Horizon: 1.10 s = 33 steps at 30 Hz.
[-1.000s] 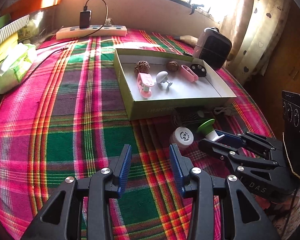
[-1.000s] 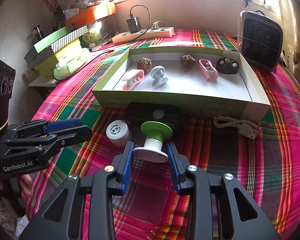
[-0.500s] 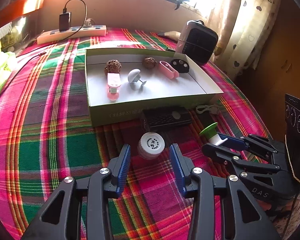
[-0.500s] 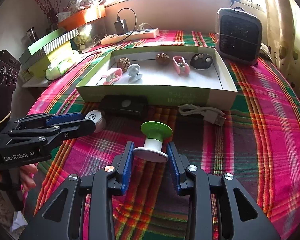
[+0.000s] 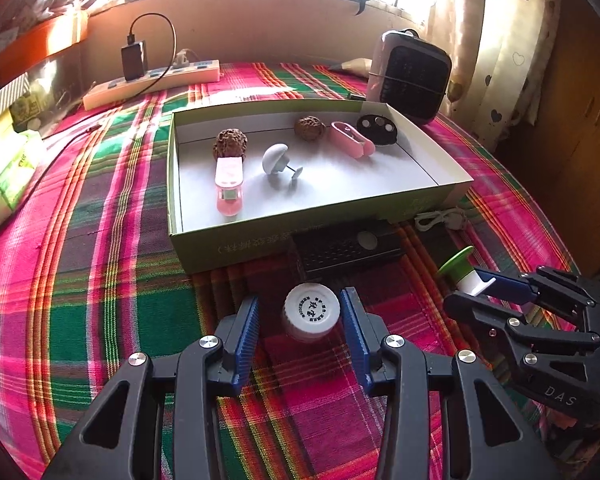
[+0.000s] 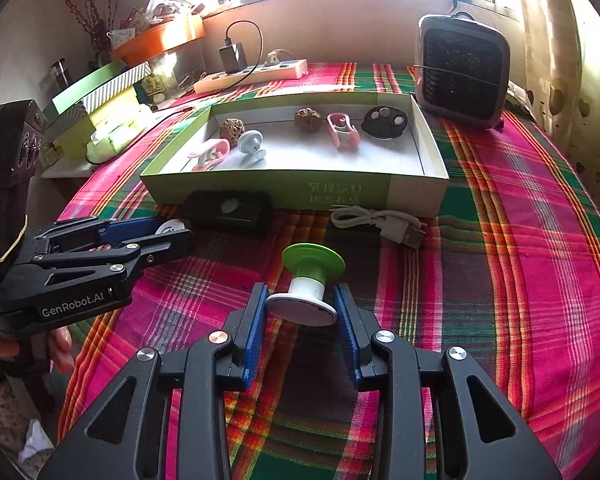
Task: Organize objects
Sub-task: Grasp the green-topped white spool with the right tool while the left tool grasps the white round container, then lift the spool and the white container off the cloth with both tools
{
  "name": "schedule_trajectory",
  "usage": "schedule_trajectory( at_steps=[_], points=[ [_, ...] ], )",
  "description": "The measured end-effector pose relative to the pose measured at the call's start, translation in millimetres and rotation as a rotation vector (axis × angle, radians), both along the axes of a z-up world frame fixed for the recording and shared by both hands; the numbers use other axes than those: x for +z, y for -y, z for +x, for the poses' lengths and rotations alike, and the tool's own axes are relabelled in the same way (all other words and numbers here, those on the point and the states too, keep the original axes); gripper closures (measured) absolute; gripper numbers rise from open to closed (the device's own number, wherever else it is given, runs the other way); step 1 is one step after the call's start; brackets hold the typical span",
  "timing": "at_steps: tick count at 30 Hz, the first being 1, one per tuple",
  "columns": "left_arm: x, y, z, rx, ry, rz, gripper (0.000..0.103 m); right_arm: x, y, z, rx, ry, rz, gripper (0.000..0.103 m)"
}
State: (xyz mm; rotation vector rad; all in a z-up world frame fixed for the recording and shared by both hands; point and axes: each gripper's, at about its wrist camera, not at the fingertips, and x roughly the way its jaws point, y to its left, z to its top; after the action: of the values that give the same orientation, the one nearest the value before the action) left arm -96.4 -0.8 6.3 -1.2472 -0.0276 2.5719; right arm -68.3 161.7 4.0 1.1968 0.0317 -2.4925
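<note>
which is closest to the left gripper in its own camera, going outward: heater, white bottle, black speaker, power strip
From the left gripper:
1. white bottle, between its fingers
2. black speaker, just ahead, against the box
3. heater at far right and power strip at far left, too close to call

My left tongs [image 6: 180,232] hide most of the white bottle [image 6: 172,226]; the print on its cap [image 5: 312,307] is too small to read.

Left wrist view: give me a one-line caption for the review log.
Left gripper open around the white bottle on the plaid cloth, the right gripper holding a green-capped spool beside it.
</note>
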Motion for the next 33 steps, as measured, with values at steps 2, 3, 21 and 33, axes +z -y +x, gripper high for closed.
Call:
schedule_trajectory(
  at_steps=[2, 3, 21, 33],
  points=[
    [-0.3, -0.4, 1.1, -0.001, -0.005, -0.008, 0.064, 0.0, -0.4, 0.1, 0.002, 0.000, 0.000, 0.069],
    [-0.4, -0.5, 1.5, 0.000, -0.007, -0.010, 0.065, -0.1, -0.6, 0.2, 0.002, 0.000, -0.001, 0.069],
    [-0.5, 1.0, 4.3, 0.020, -0.022, -0.034, 0.076, 0.1, -0.7, 0.0, 0.003, 0.001, -0.004, 0.069],
    [0.1, 1.7, 5.7, 0.022, -0.021, -0.028, 0.076, 0.0, -0.1, 0.8, 0.003, 0.002, -0.004, 0.069]
  ],
)
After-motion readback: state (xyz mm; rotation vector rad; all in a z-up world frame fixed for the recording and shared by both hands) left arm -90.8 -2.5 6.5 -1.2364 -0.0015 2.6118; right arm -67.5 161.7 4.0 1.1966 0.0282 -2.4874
